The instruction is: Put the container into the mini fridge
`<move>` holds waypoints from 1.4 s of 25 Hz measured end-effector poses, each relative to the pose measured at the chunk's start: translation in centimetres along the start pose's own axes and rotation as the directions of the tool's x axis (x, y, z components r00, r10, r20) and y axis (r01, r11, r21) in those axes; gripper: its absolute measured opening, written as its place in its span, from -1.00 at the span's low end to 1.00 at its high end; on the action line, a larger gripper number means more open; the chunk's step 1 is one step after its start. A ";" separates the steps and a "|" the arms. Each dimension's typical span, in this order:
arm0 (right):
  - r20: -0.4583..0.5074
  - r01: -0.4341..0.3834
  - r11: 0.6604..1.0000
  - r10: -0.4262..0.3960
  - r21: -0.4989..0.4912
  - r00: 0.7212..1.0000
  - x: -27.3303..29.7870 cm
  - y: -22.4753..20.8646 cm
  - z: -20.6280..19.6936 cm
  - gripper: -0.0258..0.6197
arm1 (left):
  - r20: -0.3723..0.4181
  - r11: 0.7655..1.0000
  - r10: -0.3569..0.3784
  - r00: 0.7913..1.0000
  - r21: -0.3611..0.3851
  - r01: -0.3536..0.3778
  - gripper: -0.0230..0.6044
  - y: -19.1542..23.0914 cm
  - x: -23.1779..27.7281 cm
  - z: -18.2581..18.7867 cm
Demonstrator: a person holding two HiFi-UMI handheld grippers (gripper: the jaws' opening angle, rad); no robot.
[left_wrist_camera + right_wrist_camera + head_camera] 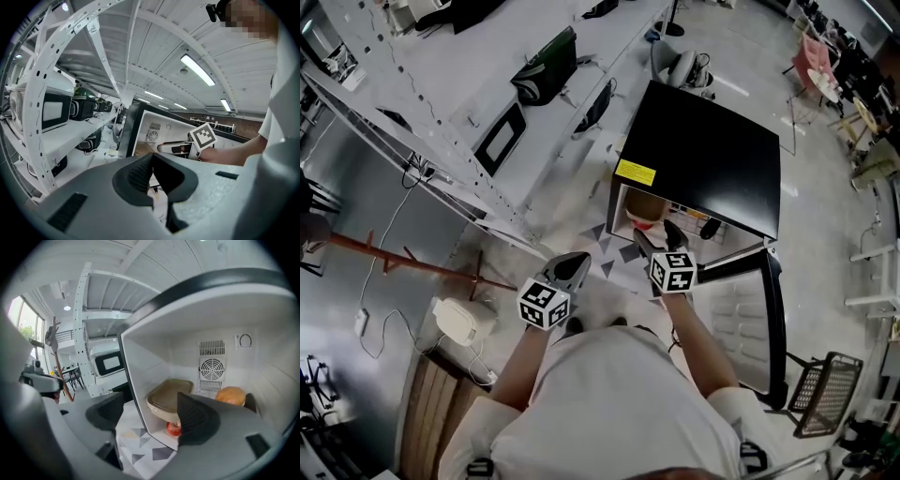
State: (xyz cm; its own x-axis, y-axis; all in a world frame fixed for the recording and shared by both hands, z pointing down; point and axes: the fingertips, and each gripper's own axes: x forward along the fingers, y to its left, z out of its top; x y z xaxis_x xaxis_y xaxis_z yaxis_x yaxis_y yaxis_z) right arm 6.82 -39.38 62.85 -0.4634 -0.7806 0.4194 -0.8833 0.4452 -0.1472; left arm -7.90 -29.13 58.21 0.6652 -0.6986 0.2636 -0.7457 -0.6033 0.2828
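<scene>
Container resting inside the open mini fridge, at its left side, just above a red apple; my right gripper at the fridge opening, jaws apart, nothing between them; my left gripper outside the fridge, jaws together, empty.

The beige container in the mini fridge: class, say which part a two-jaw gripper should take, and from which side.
Probably the container by its near rim, approached through the open front: the mini fridge walls close its sides and back, and the flared rim sticks out toward the opening.
</scene>
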 end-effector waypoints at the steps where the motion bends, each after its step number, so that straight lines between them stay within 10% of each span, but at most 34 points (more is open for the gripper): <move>1: 0.008 0.000 1.000 0.000 -0.011 1.000 -0.7 0.3 0.8 0.16 | 0.002 1.000 -0.012 1.000 0.009 0.012 -0.91 -0.2 0.2 0.4; 24: 0.176 0.013 0.997 -0.001 -0.071 0.984 -13.7 4.9 8.7 -0.85 | 0.053 0.968 -0.242 0.969 0.082 0.237 -0.91 -6.5 1.3 7.6; 35: 0.260 0.017 0.994 0.011 -0.107 0.966 -15.6 5.4 9.5 -0.90 | 0.124 0.967 -0.246 0.961 0.106 0.234 -0.91 -6.2 0.2 9.6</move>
State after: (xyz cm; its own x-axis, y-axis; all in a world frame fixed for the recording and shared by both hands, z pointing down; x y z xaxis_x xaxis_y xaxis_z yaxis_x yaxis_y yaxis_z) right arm 8.61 -28.95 46.96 -0.4761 -0.8627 0.1706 -0.8783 0.4761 -0.0436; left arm -3.49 -29.22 47.70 0.8181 -0.5709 0.0692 -0.5694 -0.7871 0.2371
